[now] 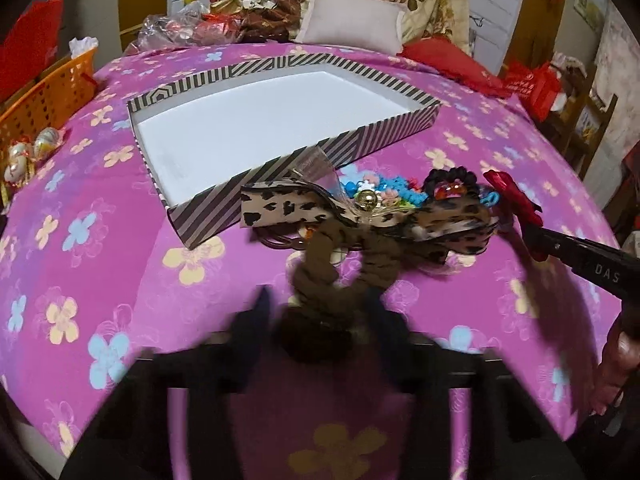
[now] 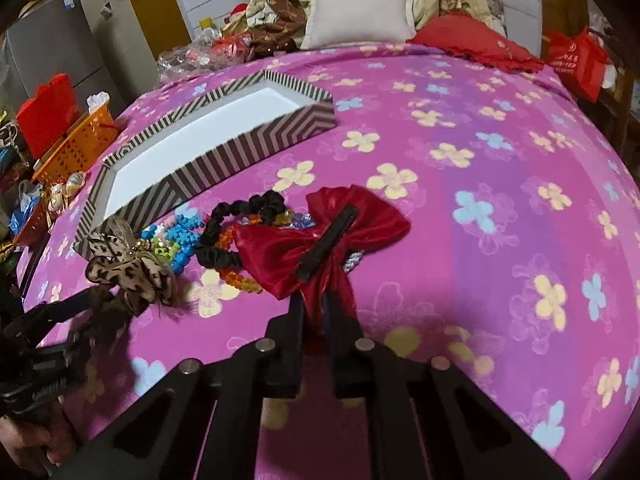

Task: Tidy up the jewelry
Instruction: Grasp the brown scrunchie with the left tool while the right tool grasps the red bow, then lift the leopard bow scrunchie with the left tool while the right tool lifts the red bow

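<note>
A striped box (image 1: 396,80) with a white inside lies on the pink flowered bedspread; it also shows in the right wrist view (image 2: 224,160). In front of it is a pile of hair things: a leopard bow (image 1: 288,208) (image 2: 128,268), blue beads (image 1: 400,194) (image 2: 180,240), a black scrunchie (image 1: 452,176) (image 2: 248,208). My left gripper (image 1: 316,304) is blurred, its jaws wide on either side of a brown scrunchie (image 1: 320,280) under the leopard bow. My right gripper (image 2: 316,304) is shut on the tail of a red satin bow (image 2: 320,236), also visible in the left wrist view (image 1: 516,196).
An orange basket (image 1: 48,92) and wrapped ornaments (image 1: 32,152) sit at the bed's left edge. A pillow (image 1: 352,20), red cushion (image 1: 452,64) and heaped clothes lie at the far side. A red bag (image 1: 532,88) stands at the right.
</note>
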A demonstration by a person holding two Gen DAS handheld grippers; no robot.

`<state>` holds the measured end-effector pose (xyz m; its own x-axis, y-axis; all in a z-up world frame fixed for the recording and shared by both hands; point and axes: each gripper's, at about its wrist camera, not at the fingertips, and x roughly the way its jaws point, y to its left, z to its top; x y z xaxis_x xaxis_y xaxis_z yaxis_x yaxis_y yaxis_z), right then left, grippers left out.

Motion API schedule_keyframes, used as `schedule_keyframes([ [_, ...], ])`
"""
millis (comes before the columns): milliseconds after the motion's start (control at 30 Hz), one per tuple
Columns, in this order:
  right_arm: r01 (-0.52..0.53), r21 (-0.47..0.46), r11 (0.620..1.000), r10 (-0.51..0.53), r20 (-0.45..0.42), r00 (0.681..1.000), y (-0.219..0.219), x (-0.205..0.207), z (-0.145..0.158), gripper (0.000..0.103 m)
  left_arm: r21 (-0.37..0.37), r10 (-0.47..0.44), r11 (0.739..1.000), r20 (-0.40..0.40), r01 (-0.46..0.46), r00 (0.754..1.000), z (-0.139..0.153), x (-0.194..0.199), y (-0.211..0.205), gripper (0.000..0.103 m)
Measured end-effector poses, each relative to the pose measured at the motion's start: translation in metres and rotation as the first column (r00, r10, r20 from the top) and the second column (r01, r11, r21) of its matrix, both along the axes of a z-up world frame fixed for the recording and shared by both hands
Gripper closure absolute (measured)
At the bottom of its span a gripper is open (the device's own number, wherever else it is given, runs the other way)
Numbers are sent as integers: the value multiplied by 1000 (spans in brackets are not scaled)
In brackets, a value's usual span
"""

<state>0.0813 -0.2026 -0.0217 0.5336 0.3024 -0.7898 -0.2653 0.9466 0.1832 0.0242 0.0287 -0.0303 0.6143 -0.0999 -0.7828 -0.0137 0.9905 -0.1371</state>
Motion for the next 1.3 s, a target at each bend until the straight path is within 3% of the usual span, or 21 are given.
schedule_keyframes([
  [367,-24,34,999,22,74,997,-9,-28,29,96,-56,-82,994,117,89,990,18,-28,-10,103],
  [700,-71,-20,997,71,28,997,9,-45,17,96,-44,-75,996,73,79,994,8,-38,-14,103],
  [1300,-70,-82,994,72,21,997,20,-47,9,96,-27,-65,997,106,68,992,13,-42,-12,103],
])
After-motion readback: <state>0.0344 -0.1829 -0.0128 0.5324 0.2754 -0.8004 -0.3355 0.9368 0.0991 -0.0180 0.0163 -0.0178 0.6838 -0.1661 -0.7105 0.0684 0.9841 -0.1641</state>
